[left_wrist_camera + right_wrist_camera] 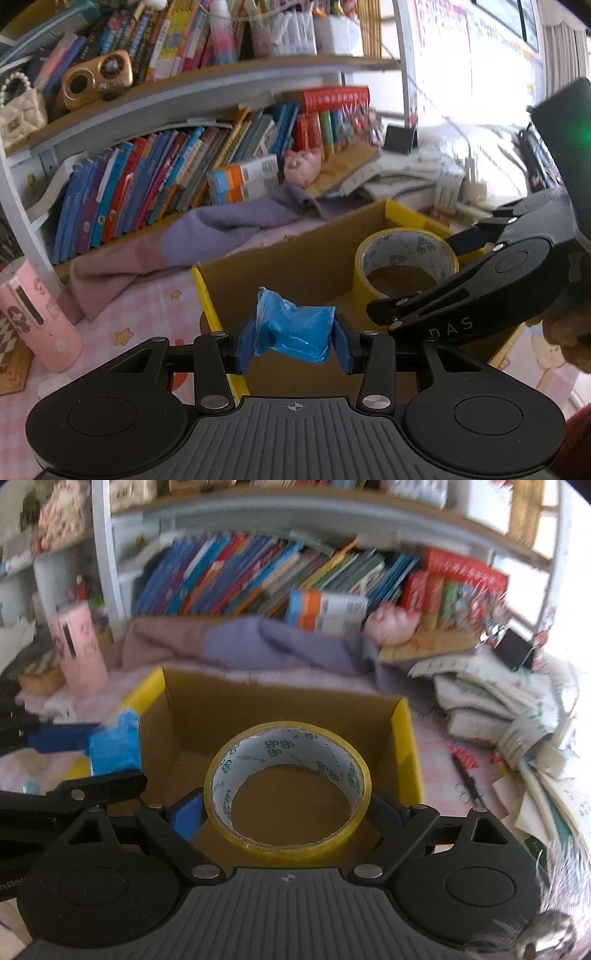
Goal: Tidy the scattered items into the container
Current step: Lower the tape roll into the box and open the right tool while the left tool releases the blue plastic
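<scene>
An open cardboard box (295, 254) with yellow-taped edges stands on the pink tablecloth; it also shows in the right wrist view (280, 705). My left gripper (293, 341) is shut on a crumpled blue plastic packet (291, 328) and holds it over the box's near left edge. The packet also shows in the right wrist view (116, 744). My right gripper (288, 812) is shut on a roll of yellow tape (288, 786) and holds it over the box opening. The roll (404, 266) and the right gripper (443, 273) show in the left wrist view at right.
A pink cylinder (35, 314) stands left of the box. A pink and purple cloth (192, 236) lies behind the box. A bookshelf (155, 170) full of books is behind it. Piled papers (517, 731) and a black pen (467, 779) lie to the right.
</scene>
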The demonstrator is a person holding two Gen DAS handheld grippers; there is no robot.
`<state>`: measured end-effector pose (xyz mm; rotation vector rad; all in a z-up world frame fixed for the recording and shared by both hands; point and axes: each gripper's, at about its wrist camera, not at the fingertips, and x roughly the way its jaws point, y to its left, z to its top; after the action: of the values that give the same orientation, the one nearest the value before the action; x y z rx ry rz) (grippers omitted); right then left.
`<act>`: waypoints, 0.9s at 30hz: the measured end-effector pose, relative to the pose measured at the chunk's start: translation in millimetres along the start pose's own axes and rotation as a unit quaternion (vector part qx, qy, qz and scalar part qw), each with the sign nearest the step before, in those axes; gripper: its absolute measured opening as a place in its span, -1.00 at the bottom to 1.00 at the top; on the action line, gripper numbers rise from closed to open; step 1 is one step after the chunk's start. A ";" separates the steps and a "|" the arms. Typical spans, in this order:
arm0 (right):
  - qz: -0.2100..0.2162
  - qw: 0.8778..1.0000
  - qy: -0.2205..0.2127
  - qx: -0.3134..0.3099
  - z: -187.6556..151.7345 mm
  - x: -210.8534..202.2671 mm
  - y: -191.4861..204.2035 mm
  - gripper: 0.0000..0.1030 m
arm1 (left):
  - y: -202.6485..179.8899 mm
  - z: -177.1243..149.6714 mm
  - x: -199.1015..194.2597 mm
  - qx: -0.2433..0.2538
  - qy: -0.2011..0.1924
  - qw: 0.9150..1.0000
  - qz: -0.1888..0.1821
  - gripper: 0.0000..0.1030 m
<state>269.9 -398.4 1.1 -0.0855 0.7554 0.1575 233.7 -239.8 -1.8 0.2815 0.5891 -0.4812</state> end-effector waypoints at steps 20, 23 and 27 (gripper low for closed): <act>0.010 0.998 0.055 -0.015 -8.7 16.2 -3.8 0.77 | -6.8 -8.7 3.4 -0.014 0.022 0.999 0.023 0.06; 0.006 0.999 0.040 -0.007 -8.5 9.6 -4.2 0.77 | -5.1 -6.6 -5.1 -0.028 0.000 0.999 0.025 0.29; -0.001 1.000 0.013 0.008 -5.8 -3.3 -6.1 0.80 | -6.4 -4.7 -17.7 -0.038 -0.018 0.998 0.042 0.61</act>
<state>264.7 -405.6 -0.7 -0.0739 0.7830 0.1477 215.4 -237.2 4.1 0.2244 0.5570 -0.3807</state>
